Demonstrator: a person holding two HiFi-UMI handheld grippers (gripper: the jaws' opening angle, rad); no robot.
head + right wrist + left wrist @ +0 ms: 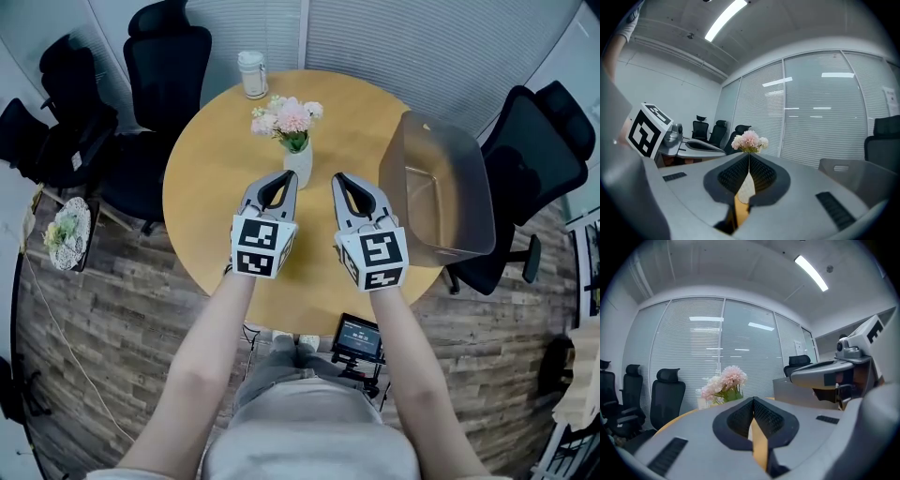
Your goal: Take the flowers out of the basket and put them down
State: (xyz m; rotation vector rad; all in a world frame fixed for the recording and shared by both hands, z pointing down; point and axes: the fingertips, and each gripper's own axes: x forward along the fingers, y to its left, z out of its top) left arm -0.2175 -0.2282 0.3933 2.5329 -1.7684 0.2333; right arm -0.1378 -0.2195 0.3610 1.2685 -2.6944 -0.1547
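1. My left gripper [283, 178] and right gripper [343, 180] hover side by side over the near part of the round table [211, 202]. Both pairs of jaws are closed, with nothing between them.
2. The pink flowers [289, 118] stand in a white vase [299, 166] on the table, just beyond my jaws and apart from the grey basket [469, 206] at the right.
3. I judge the flowers already out and set down. My next move only needs to stay clear of the vase.

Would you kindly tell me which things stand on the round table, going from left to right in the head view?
Left to right: jar → vase of flowers → basket.
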